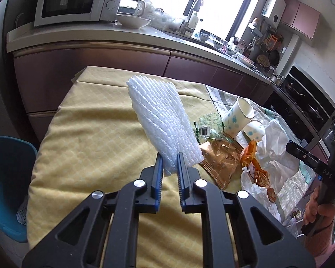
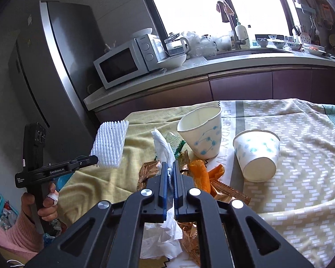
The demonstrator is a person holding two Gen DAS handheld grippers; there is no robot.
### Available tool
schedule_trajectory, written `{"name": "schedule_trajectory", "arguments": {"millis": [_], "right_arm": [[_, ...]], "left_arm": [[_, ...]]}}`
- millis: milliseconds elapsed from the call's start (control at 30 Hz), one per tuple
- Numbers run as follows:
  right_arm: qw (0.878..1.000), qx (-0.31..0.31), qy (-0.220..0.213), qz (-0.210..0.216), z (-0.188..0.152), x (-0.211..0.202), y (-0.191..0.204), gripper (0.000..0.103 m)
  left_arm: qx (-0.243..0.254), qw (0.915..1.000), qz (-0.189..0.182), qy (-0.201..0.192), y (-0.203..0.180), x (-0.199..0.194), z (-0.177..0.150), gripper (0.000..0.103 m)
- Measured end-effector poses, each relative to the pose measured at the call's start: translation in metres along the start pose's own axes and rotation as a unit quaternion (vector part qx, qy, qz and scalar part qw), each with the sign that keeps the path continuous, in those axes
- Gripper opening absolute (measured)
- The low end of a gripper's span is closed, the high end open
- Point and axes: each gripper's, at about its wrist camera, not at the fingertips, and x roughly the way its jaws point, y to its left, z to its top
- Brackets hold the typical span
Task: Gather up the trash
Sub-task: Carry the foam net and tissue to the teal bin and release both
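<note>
While the left gripper [image 1: 169,164] pinched the foam net [image 1: 160,120] upright, left of the cups [image 2: 255,154], the right gripper [image 2: 170,174] clamped a tissue [image 2: 164,149]; the blue bin [image 1: 6,178] sat nearer the left.

The left gripper [image 1: 169,164] was clamped on the lower end of a white foam net [image 1: 160,120], which stuck up and away beyond the fingers [image 1: 158,174]. Right of the fingertips lay a gold wrapper [image 1: 221,160], orange peel [image 1: 251,151], white tissue [image 1: 274,147] and two paper cups [image 1: 236,118]. Far right, a hand [image 1: 317,207] held the right gripper [image 1: 294,149].
</note>
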Motion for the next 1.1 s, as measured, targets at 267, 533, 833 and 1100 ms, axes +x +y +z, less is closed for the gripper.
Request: {"name": "schedule_trajectory", "arguments": {"millis": [267,533,833,1100], "right_arm": [[0.999,-0.014,-0.014,0.034,0.012,0.003,0.023,0.004],[0.997,-0.025,-0.011,0.077,0.018,0.020,0.049,0.004],[0.993,-0.035,0.000,0.112,0.019,0.040,0.076,0.004],[0.987,-0.047,0.013,0.152,0.025,0.063,0.105,0.004]], "left_arm": [[-0.009,0.9996,0.005,-0.025,0.016,-0.041,-0.006,0.013],[-0.017,0.9990,0.015,-0.039,0.029,-0.073,-0.018,0.013],[-0.021,0.9982,0.029,-0.047,0.042,-0.099,-0.031,0.013],[-0.036,0.9970,0.046,-0.050,0.057,-0.115,-0.038,0.013]]}}
